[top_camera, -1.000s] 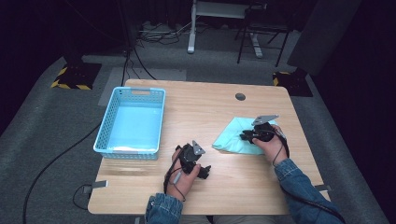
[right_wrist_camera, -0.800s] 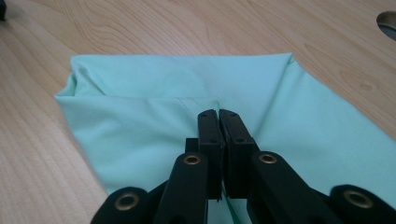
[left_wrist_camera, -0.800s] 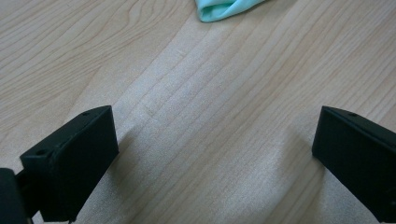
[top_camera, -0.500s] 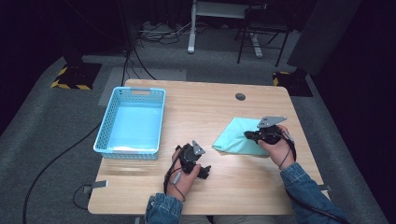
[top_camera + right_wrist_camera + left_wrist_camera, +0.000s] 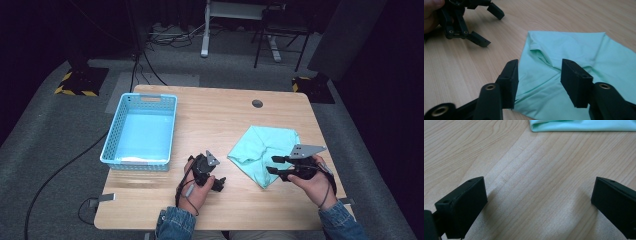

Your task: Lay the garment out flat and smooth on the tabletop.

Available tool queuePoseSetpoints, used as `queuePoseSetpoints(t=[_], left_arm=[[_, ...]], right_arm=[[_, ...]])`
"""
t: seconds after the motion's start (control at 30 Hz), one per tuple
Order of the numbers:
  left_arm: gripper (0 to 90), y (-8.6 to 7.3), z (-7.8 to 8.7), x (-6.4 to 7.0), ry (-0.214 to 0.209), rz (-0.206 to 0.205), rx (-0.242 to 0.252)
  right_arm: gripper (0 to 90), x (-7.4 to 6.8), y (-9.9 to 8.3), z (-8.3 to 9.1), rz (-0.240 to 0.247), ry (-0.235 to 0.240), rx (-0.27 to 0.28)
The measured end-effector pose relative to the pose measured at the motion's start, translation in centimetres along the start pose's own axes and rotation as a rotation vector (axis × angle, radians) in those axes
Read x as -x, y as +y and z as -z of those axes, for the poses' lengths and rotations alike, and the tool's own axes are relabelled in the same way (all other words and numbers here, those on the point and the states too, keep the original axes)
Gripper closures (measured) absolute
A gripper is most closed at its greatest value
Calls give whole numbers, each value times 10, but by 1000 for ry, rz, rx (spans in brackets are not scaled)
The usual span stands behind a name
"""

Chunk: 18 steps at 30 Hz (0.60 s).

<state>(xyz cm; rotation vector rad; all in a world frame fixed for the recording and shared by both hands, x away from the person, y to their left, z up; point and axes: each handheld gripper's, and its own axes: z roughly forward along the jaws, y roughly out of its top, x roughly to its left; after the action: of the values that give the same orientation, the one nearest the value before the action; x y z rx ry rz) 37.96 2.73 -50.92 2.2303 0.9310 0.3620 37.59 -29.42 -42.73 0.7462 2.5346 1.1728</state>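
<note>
Right gripper (image 5: 537, 82): jaws spread, poised over the near edge of the mint-green cloth (image 5: 579, 50). Left gripper (image 5: 537, 205): jaws wide apart above bare wooden table (image 5: 524, 170), cloth ahead.

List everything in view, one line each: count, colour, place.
Cloth: one, mint green, crumpled on the table's right half, its near corner between the right claw's jaws.
Basket: one, light blue plastic mesh, on the table's left side.
Table: one, light wood, centre of the high view.
Grommet: one, dark round, near the table's far edge.
Hazard-striped blocks: two, yellow and black, on the grey floor beyond the far corners.
Floor cables: several, black, behind and left of the table.
Left claw: one, black, open over bare wood.
Right claw: one, black, open at the cloth's near corner.
Sleeves: two, blue denim, bottom edge.
</note>
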Motion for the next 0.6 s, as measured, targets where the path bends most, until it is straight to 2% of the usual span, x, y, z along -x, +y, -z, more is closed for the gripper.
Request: queuePoseSetpoints(t=[0.13,0.27,0.4,0.6], left_arm=[[0,0,0,0,0,0,0],[0,0,0,0,5,-1,0],[1,0,0,0,7,0,0],[1,0,0,0,8,2,0]], right_arm=[[412,8,-4,8,-31,-53,29],[361,20,-12,9,-65,-89,36],[304,30,-23,7,-88,-121,34],[267,42,-43,7,-123,-151,18]])
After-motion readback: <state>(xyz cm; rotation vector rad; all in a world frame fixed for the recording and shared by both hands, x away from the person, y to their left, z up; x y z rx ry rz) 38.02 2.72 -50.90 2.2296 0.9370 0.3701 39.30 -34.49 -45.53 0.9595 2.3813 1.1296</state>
